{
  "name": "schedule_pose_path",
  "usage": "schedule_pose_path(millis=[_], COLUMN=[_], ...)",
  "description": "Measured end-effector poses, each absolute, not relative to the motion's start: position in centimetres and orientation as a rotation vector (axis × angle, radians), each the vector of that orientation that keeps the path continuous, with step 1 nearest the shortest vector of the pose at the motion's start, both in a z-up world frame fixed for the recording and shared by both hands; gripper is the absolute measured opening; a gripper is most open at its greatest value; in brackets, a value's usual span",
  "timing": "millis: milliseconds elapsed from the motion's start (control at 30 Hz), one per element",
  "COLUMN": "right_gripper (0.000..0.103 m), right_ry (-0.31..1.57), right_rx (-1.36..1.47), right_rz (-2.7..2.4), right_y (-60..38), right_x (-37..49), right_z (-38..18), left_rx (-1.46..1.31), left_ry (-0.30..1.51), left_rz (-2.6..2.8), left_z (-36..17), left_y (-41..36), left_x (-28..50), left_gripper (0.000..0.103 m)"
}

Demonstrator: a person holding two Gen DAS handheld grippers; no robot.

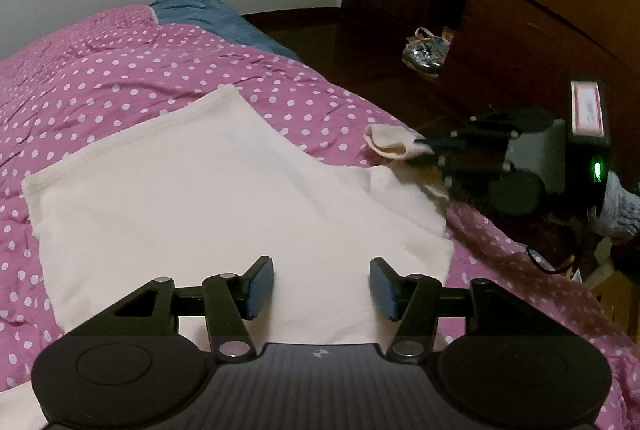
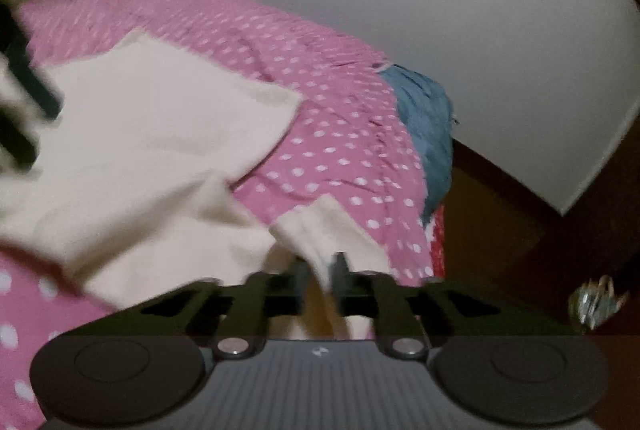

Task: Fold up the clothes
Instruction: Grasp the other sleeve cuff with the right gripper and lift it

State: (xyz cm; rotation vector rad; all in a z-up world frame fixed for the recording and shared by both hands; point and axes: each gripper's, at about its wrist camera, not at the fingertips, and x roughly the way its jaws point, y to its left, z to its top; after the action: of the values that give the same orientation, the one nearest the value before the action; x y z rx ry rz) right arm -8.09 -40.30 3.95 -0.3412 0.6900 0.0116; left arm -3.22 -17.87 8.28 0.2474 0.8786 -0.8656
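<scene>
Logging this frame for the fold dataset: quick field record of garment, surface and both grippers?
garment: cream garment, partly folded, flat on bed
surface: pink polka-dot bedspread
left gripper: open, over garment's near edge, gripping nothing
right gripper: shut on garment's sleeve, lifted at the bed's edge
other cloth: blue fabric at far end

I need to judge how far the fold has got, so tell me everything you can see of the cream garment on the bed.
The cream garment is soft, plain, unprinted cloth, lying mostly flat and partly folded on the pink polka-dot bedspread. Its far corner is square and hemmed. One ribbed cuff end is pinched in the shut right gripper and lifted off the bed near its edge. The left gripper hovers open above the near part, gripping nothing.
</scene>
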Motion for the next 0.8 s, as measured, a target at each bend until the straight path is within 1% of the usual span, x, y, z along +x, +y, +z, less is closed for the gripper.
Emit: schedule_pose_path(millis=[67,233,333,567,600,633,733,800], right_gripper=[0.005,0.004,0.004,0.005,0.008,0.013,0.016,0.022], right_ry=[0.663,0.628,0.656,0.747,0.756,0.754,0.722,0.72], right_rx=[-0.216,0.084,0.243,0.407,0.43,0.464,0.569,0.608], right_rz=[-0.036,-0.199,-0.266,-0.311,-0.307,-0.296,-0.275,-0.269], right_y=[-42.3,-48.9,-52.4,-54.9,-55.1,-55.4,-56.2,-56.5], right_x=[-8.1,-8.8,-9.2,-9.6,-9.7,-10.0,-10.4,-10.4], right_z=[4.9,5.8,4.5,0.1,-0.4,-0.8,-1.2,-1.7], left_rx=[0.248,0.252,0.258,0.268,0.27,0.271,0.273,0.276], left_ry=[0.877,0.885,0.889,0.892,0.892,0.891,0.891,0.892], left_rz=[-0.866,-0.864,-0.868,-0.868,-0.869,-0.869,-0.868,-0.868], left_z=[8.3,8.0,7.9,7.8,7.8,7.8,7.8,7.8], left_y=[-17.9,-17.9,-18.0,-18.2,-18.2,-18.2,-18.2,-18.2], left_x=[-3.2,-3.1,-3.3,-3.3,-3.4,-3.4,-3.5,-3.5], left_gripper=[0.057,0.057,0.057,0.059,0.059,0.059,0.06,0.061])
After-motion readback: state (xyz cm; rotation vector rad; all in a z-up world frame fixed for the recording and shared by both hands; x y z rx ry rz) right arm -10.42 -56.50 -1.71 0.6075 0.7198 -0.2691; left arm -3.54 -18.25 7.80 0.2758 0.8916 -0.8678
